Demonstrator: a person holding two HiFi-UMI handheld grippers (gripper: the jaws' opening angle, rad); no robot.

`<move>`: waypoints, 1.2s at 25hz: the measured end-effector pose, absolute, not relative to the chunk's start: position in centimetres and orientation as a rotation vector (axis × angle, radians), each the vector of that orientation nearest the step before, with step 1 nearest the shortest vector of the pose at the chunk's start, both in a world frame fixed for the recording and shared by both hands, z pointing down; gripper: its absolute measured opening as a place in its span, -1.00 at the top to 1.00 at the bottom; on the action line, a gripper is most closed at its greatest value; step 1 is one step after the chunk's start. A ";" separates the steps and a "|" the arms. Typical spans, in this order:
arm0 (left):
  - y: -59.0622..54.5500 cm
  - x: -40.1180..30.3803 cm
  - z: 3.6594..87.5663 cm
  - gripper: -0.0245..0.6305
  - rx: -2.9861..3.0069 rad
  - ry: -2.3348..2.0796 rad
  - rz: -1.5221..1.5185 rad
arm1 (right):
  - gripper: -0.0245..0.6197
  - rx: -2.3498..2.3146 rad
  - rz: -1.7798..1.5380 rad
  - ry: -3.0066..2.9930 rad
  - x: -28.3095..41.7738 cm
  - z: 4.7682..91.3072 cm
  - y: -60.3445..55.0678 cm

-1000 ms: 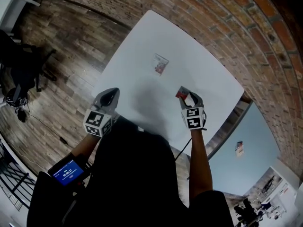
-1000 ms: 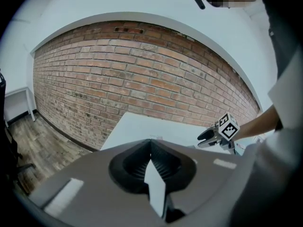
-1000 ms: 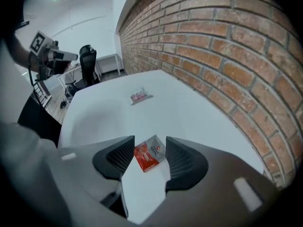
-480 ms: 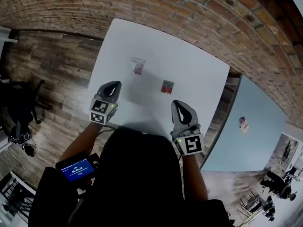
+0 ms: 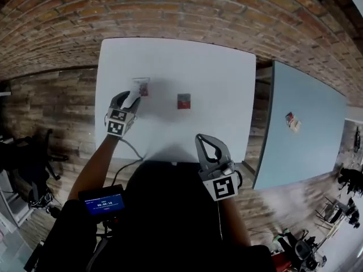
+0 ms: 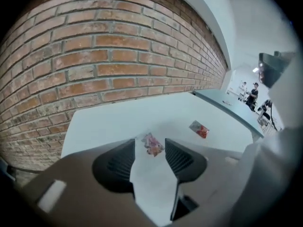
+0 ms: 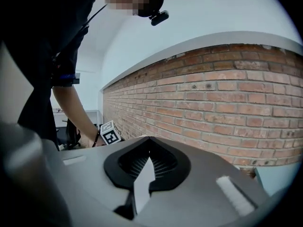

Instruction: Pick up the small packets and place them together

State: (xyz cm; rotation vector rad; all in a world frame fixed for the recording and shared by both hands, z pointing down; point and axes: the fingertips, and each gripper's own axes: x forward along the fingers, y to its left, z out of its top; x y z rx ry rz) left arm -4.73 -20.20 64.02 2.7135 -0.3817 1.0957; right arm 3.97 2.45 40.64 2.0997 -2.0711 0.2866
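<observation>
Your left tool (image 6: pixel 149 145) has just been opening and stands released, jaws wide apart above the desk (image 5: pixel 215 78). One small packet (image 5: pixel 142 87) lies just ahead between the tips, unpinched. The second packet (image 5: pixel 183 101) lies apart, further right. Your right tool (image 7: pixel 149 140) is clenched on nothing.

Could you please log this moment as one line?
left gripper: jaws just opened, empty, clear packet ahead | right gripper: shut, empty | red packet: on table

- Your white worktop (image 5: pixel 215 78) stands close beside the brick wall (image 5: pixel 170 4).
- A pale blue table (image 5: pixel 306 152) sits to your right.
- Plank floor (image 5: pixel 51 106) lies on your left.
</observation>
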 end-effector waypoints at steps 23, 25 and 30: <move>-19.6 -1.5 69.8 0.32 2.696 -0.277 1.369 | 0.91 2.217 0.379 -2.036 5.3 40.0 4.3; -18.6 -1.2 70.0 0.32 2.692 -0.260 1.370 | 0.91 2.208 0.377 -2.055 5.2 39.9 4.3; -15.1 -0.8 71.1 0.32 2.729 -0.083 1.412 | 0.91 2.193 0.378 -2.086 5.2 40.0 3.9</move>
